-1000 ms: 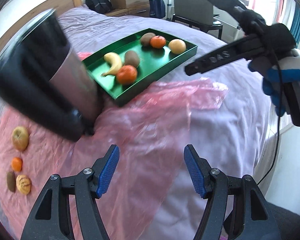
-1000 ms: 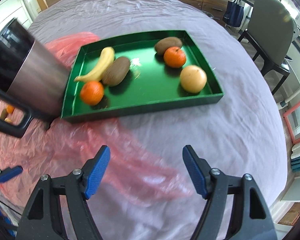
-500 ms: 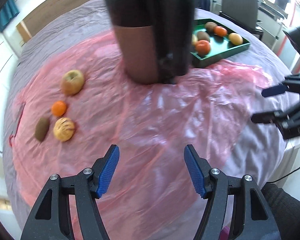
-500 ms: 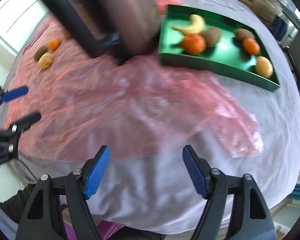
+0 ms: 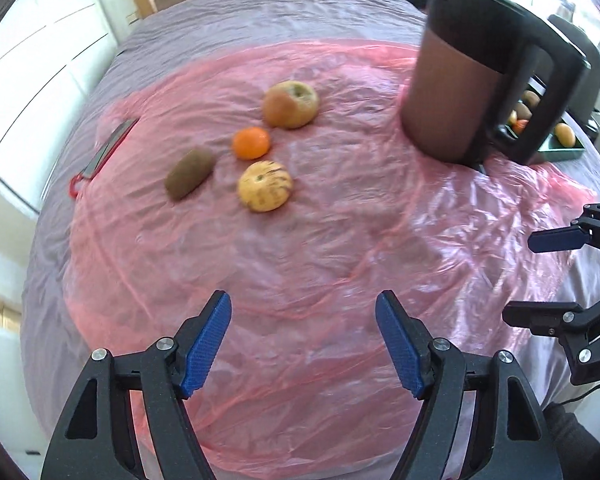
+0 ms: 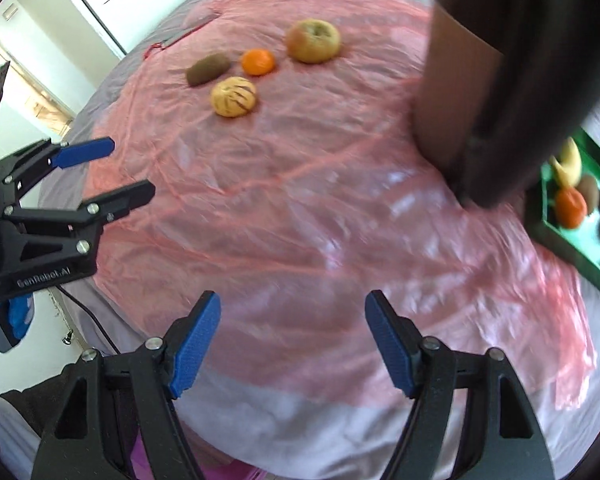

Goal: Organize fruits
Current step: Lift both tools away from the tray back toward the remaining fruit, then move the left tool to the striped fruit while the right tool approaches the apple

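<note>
Four loose fruits sit on the pink plastic sheet (image 5: 300, 264) far left of your grippers: apple (image 5: 291, 104), striped yellow fruit (image 5: 264, 186), kiwi (image 5: 189, 174), mandarin (image 5: 251, 143). Kettle (image 5: 451, 92) stands far right, green tray (image 6: 571, 236) of fruit behind it. Your left gripper (image 5: 303, 344) is opening, nothing between its jaws. Your right gripper (image 6: 292, 346) is spread wide, empty too.

kiwi (image 5: 189, 174) left of tangerine (image 5: 251, 143); apple (image 5: 291, 104) behind; kettle (image 5: 471, 92) right; all on sheet (image 5: 300, 264)
</note>
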A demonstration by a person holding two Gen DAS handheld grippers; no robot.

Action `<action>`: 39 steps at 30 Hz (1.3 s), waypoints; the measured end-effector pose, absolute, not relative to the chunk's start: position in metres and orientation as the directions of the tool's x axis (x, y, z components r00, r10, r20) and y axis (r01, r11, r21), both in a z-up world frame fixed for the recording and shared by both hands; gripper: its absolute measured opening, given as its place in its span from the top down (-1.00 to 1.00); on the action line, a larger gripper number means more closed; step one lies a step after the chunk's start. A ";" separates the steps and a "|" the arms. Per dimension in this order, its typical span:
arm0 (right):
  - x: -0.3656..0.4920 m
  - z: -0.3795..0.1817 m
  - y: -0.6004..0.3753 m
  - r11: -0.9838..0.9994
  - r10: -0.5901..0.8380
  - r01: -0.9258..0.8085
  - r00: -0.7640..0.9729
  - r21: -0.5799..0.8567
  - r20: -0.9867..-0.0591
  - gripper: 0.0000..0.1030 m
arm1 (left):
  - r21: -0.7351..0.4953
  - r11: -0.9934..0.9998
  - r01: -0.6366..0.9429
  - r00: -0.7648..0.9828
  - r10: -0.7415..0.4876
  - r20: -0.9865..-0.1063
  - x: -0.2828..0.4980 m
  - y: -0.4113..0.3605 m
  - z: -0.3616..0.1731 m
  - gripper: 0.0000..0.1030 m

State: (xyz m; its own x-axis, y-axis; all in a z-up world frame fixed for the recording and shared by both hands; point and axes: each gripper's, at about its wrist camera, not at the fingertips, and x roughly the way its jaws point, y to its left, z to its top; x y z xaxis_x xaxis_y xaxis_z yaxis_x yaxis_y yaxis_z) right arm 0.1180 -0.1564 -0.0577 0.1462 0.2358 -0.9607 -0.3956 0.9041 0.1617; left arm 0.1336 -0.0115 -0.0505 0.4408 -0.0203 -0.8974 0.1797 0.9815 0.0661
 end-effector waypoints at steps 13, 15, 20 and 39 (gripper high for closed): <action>0.205 -0.063 -0.106 0.917 0.264 -0.368 0.277 0.152 -0.924 -1.00 | 0.001 1.000 0.028 0.493 -0.013 -0.870 0.158 0.028 -0.069 -0.46; 0.221 -0.063 -0.101 0.923 0.267 -0.353 0.311 0.150 -0.912 -1.00 | -0.003 1.000 0.018 0.511 -0.011 -0.860 0.168 0.030 -0.070 -0.47; 0.261 -0.069 -0.092 0.940 0.275 -0.298 0.381 0.165 -0.883 -1.00 | -0.003 1.000 -0.010 0.553 0.003 -0.833 0.193 0.033 -0.071 -0.48; 0.342 -0.107 -0.079 0.956 0.274 -0.220 0.445 0.192 -0.852 -1.00 | 0.041 0.999 -0.015 0.606 0.041 -0.794 0.246 0.011 -0.101 -0.48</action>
State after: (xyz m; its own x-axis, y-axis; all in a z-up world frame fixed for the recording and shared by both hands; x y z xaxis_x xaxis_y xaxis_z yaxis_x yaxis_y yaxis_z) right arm 0.3424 -0.0788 -0.1073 0.4454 0.2740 -0.8524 -0.2202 0.9563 0.1923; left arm 0.2458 0.0111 -0.1015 0.6063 0.0412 -0.7942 -0.0148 0.9991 0.0406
